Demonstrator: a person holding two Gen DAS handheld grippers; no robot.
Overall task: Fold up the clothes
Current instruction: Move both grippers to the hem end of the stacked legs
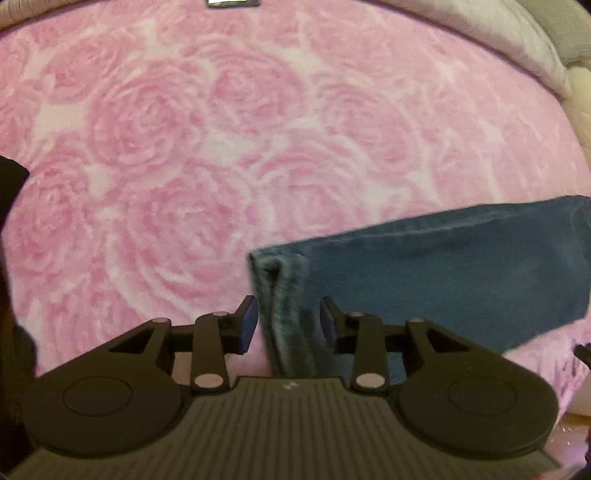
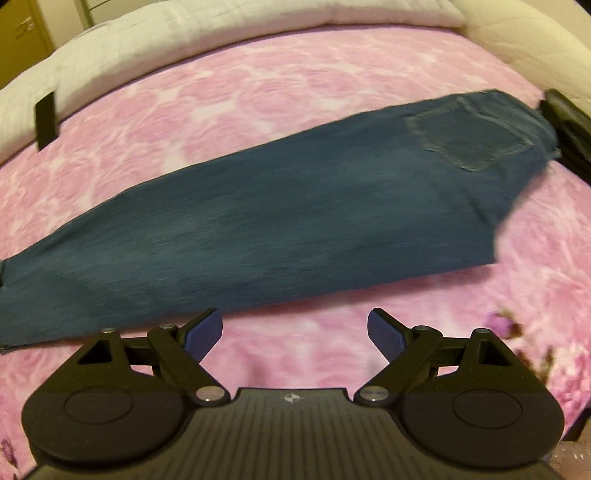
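Note:
A pair of blue jeans (image 2: 280, 221), folded lengthwise, lies flat on the pink rose-pattern blanket (image 2: 258, 92), waist and back pocket (image 2: 469, 136) at the far right. In the left wrist view the leg hem (image 1: 284, 295) sits between the fingers of my left gripper (image 1: 288, 321); the jaws stand a little apart around the hem and do not clearly pinch it. My right gripper (image 2: 295, 332) is open and empty, just in front of the near edge of the jeans' leg.
White bedding (image 2: 184, 33) runs along the far edge of the bed. A dark object (image 2: 565, 122) lies beside the jeans' waist at the right. A small black strip (image 2: 46, 122) sits at the blanket's far left edge. The pink blanket (image 1: 184, 147) spreads beyond the hem.

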